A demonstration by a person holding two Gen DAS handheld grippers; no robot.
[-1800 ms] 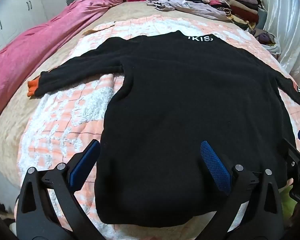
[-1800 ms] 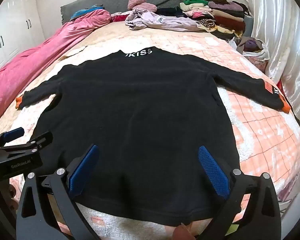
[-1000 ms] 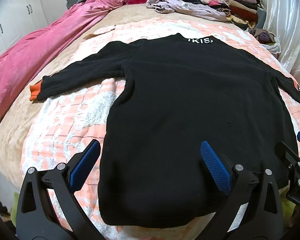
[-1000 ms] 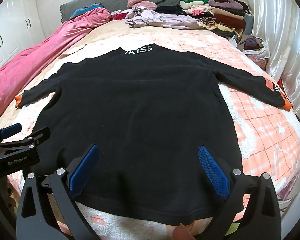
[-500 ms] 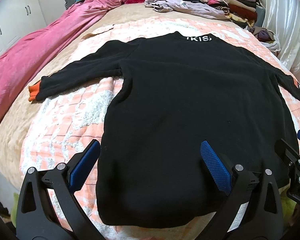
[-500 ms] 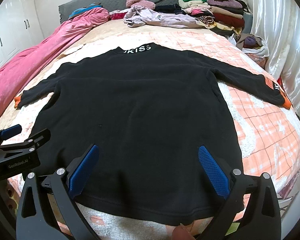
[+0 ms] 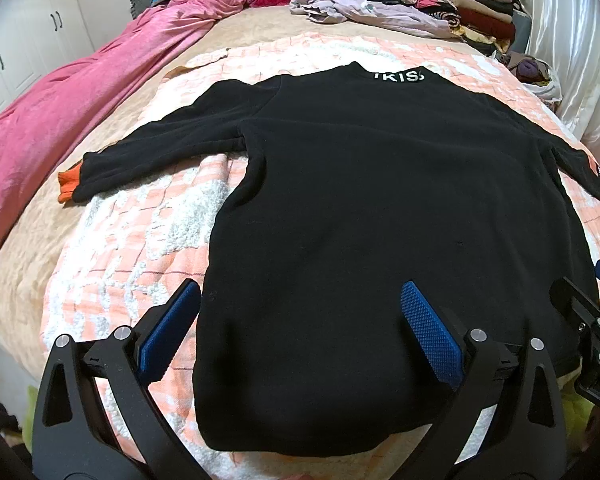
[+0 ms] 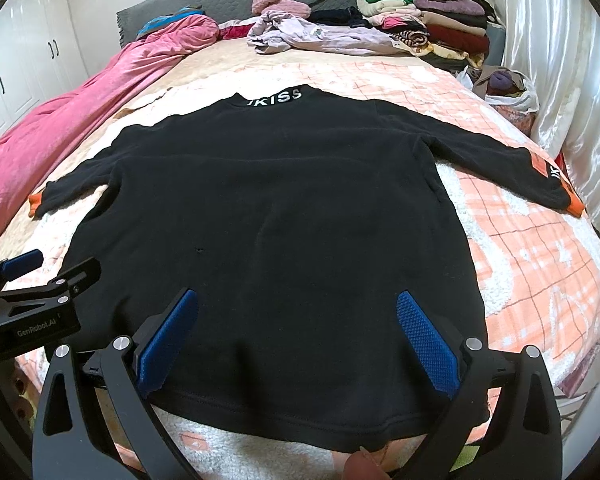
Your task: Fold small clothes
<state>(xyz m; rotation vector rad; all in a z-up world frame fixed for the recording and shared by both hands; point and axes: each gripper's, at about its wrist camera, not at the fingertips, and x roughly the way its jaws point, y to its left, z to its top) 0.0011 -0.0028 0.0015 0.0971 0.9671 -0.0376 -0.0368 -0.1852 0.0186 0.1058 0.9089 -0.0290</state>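
A black long-sleeved sweater (image 7: 379,208) (image 8: 268,216) lies flat on the bed, collar with white letters at the far end, hem nearest me. Both sleeves spread outward and end in orange cuffs (image 7: 68,187) (image 8: 575,203). My left gripper (image 7: 300,320) hovers open over the hem's left part, blue pads wide apart, nothing between them. My right gripper (image 8: 296,320) hovers open over the hem's right part, likewise empty. Each gripper shows at the edge of the other's view: the right gripper (image 7: 587,320) and the left gripper (image 8: 28,300).
The sweater rests on an orange-and-white checked fleece blanket (image 7: 132,248) (image 8: 539,264). A pink quilt (image 7: 60,112) runs along the left side. Loose and stacked clothes (image 8: 419,32) fill the headboard end. A white curtain (image 8: 571,80) hangs at the right; white cupboards stand at the left.
Both views have shifted only slightly over the hem. The sweater lies as before and both grippers stay open.
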